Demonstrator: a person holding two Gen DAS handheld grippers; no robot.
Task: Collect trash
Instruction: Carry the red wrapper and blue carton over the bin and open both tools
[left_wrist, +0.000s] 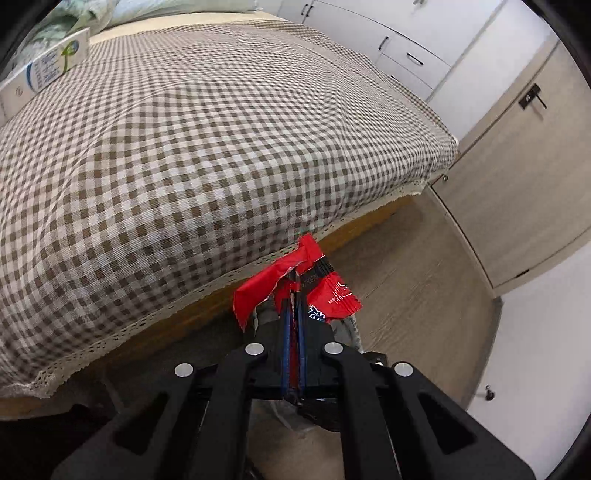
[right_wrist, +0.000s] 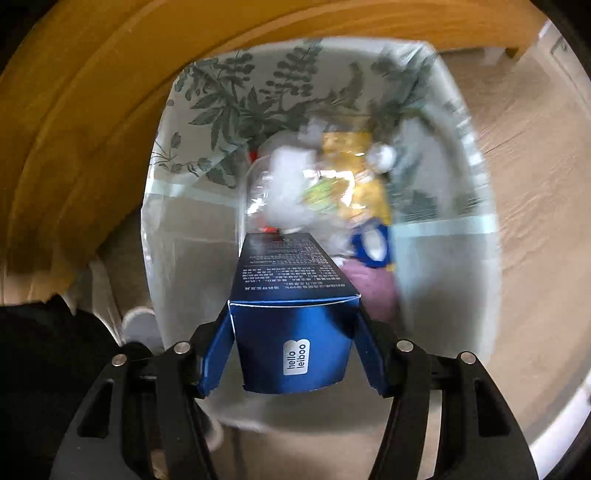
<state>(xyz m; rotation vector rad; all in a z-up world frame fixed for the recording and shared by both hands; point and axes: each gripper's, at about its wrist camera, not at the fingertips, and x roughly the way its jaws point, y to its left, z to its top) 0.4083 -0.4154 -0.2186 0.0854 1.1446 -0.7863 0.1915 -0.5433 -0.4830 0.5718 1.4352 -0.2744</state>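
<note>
While my left gripper (left_wrist: 293, 291) stays out of this drop, it's clamped on a red wrapper (left_wrist: 295, 280) beside the bed (left_wrist: 184, 147), ready for binning. Right view: right gripper (right_wrist: 291, 325) pinches blue box (right_wrist: 291, 314) over the bin (right_wrist: 177, 221), nose-down to fall inside.

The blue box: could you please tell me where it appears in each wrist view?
Left wrist: not in it.
Right wrist: the blue box is at lower centre, in front of the leaf-print bin.
Shared landmark: the wooden bed frame, a band across the middle in the left view, top left in the right view.
</note>
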